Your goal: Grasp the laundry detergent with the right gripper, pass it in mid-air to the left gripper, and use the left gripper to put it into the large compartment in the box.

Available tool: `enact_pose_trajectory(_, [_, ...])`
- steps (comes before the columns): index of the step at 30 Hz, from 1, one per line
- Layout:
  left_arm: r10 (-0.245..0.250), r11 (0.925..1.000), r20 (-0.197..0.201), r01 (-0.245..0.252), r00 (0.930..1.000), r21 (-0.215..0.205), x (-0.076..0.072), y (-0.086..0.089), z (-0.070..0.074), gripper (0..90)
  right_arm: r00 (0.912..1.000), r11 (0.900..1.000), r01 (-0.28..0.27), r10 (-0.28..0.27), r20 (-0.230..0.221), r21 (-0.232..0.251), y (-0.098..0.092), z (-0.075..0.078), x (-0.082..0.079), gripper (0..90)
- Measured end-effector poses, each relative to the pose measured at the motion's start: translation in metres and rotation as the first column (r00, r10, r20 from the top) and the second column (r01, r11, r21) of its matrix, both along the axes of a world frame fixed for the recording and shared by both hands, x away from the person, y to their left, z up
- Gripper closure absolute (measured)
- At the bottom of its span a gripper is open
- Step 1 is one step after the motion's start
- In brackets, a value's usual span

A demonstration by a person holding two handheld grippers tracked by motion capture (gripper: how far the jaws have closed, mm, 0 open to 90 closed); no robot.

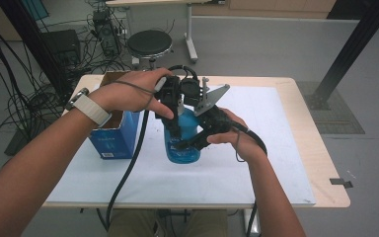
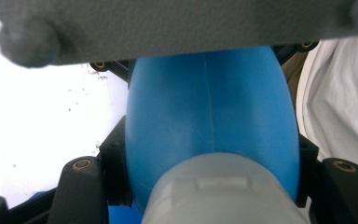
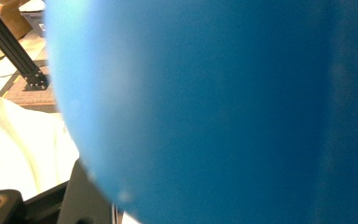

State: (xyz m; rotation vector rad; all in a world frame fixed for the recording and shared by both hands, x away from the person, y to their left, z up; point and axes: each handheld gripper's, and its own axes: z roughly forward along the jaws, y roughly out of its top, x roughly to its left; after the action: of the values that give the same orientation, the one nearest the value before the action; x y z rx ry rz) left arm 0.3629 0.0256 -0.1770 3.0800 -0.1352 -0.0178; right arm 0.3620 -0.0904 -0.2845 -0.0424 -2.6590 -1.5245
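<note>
Blue bottle (image 1: 181,143) standing upright on the white-covered counter (image 1: 256,168) beside the blue box (image 1: 112,138), being clamped up near its grey cap (image 2: 223,191) by the left claw (image 1: 173,126) and round its body by the right claw (image 1: 190,143).

Blue box (image 1: 109,138) blocks bottle's (image 1: 181,143) left; mat (image 1: 256,163) free to right & front.
</note>
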Motion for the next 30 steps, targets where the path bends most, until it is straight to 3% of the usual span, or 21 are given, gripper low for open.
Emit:
enact_pose_trajectory(3, [0.0,1.0,0.002,0.0,1.0,-0.003,-0.0009,0.0005,-0.0001,37.5,0.9998,1.0,0.006,-0.006,0.021,-0.005,0.0004,0.0001,0.0007,43.0])
enact_pose_trajectory(4, [0.001,1.0,0.002,-0.001,1.0,-0.004,-0.0011,0.0008,0.0,37.5,1.0,1.0,-0.003,0.003,0.006,-0.004,0.0004,0.0005,-0.0005,43.0])
enact_pose_trajectory(30, [0.011,0.9999,0.0,-0.011,0.9999,-0.011,-0.0004,0.0045,-0.0012,37.6,0.9998,1.0,-0.008,0.008,0.015,-0.01,0.0024,0.0003,0.0008,43.0])
